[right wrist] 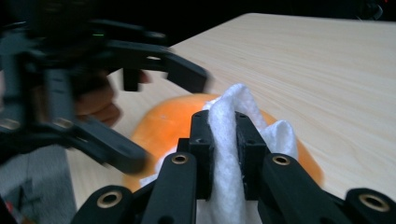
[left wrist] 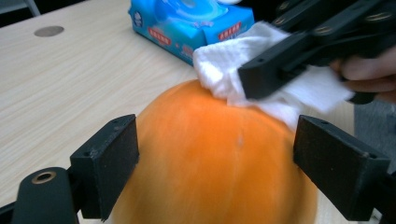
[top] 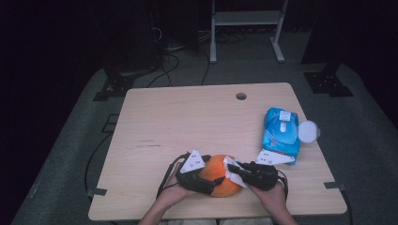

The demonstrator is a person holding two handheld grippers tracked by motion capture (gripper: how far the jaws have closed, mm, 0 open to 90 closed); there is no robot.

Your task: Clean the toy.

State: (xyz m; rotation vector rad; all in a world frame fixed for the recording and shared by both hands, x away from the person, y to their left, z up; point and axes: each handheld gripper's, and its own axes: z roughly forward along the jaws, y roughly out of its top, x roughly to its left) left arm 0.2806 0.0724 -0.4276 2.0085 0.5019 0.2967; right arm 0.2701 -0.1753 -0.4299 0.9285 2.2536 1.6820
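A round orange squash (top: 215,171) rests on the wooden table (top: 187,122) near its front edge. My left gripper (top: 210,183) straddles the squash (left wrist: 210,154) from the left, a black pad pressed against each flank (left wrist: 108,163). My right gripper (top: 234,169) comes in from the right, shut on a folded white wipe (right wrist: 236,98). That wipe (left wrist: 224,60) lies against the top of the squash (right wrist: 163,121). In the left gripper view, the right gripper (left wrist: 247,84) shows above the squash.
A blue pack of wet wipes (top: 280,133) lies at the right of the table with its lid flipped up, beside a white round cap (top: 308,131). A cable hole (top: 241,96) sits near the far edge. Beyond the table a metal frame (top: 246,18) stands.
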